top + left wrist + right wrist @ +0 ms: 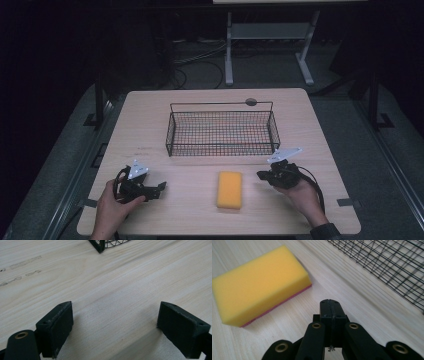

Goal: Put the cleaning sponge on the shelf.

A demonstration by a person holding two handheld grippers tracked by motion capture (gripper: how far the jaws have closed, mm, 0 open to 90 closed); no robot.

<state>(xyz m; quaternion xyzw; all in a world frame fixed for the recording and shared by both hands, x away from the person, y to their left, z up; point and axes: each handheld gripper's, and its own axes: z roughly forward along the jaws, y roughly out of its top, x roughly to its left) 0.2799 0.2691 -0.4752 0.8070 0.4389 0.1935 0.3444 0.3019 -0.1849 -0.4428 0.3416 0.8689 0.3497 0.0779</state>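
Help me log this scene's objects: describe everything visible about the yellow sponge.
The sponge is a rectangular block with rounded corners, yellow foam on top and a thin pink-red layer along its bottom edge. It looks soft, dry and undeformed. It lies flat on the pale wooden table, long side pointing away from the person, in front of the wire basket and between the two grippers. Only the table touches it; the right gripper sits close beside it, jaws shut, apart from it.

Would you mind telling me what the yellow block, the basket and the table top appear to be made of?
The yellow block looks like soft foam sponge: matte, fine-pored, with a thin pink layer beneath, perhaps a scouring pad. The basket appears to be thin metal wire, black-coated, in an open grid. The table top shows pale wood grain with a matte finish; whether solid wood or laminate is unclear.
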